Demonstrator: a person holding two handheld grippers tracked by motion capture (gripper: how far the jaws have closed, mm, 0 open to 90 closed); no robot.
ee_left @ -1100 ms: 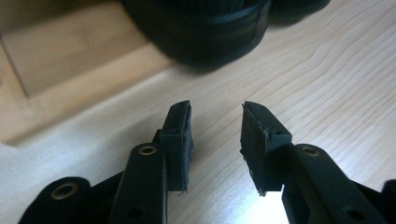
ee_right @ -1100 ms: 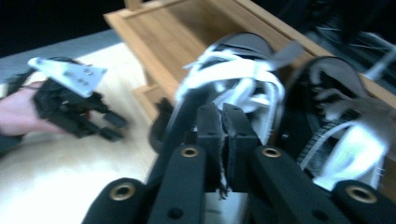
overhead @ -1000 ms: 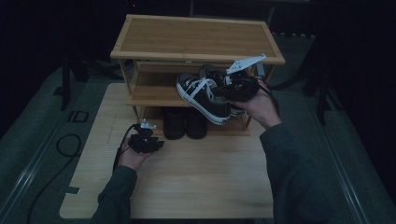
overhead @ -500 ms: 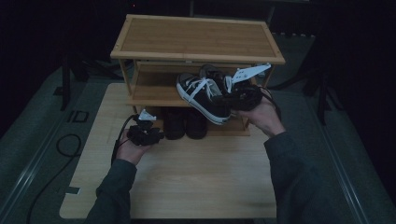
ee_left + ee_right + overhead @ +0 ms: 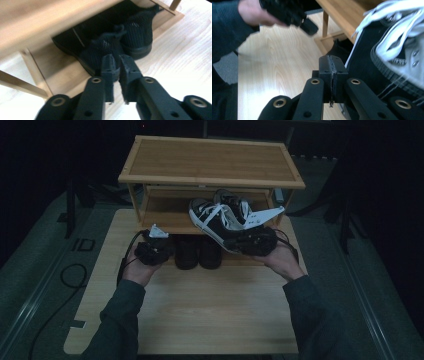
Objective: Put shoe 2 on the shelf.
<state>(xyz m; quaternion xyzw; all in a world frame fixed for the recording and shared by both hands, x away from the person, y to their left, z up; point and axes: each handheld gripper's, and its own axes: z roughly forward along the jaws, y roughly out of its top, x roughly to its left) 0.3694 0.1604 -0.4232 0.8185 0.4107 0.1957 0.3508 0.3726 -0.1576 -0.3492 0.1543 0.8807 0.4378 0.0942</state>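
A bamboo shoe rack [image 5: 210,162] stands at the far side of a pale wooden table [image 5: 210,315], with its flat top shelf bare and its slim legs resting on the tabletop. A small dark tag [image 5: 76,324] sits at the table's near left corner. Around the table lies a grey floor [image 5: 30,270] marked with the letters "ID" [image 5: 82,245]. Dark stand legs [image 5: 345,220] rise to the right of the rack.

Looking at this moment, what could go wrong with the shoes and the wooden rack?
The black-and-white laced sneaker juts past the middle shelf's front edge beside the right gripper, whose jaws are pressed shut; a nudge might tip it off. The left gripper, jaws nearly closed, sits close to the black mesh shoes and could push them deeper.
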